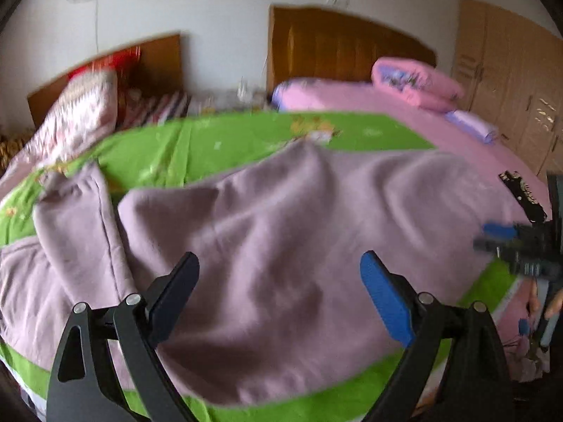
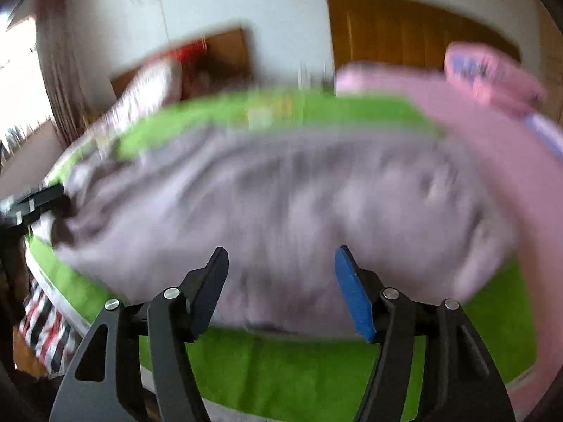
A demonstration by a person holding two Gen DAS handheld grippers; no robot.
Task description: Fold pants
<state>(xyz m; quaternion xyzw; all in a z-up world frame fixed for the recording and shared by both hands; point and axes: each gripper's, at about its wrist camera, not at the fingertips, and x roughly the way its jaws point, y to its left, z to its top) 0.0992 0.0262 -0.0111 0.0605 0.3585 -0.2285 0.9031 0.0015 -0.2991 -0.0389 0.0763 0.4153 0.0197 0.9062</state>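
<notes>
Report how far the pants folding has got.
Done: the mauve pants lie in a broad doubled heap on the green sheet. In hand: nothing; left gripper and right gripper are open, clear of the cloth. Left: smoothing the bumps and further folds.

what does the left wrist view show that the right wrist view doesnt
Only the left wrist view shows the wardrobe, a black patterned item on the pink bed, and the right tool from the side. Only the right wrist view shows the bright window and curtain. Both show the mauve pants on the green sheet, with each view's own tool open above them.
</notes>
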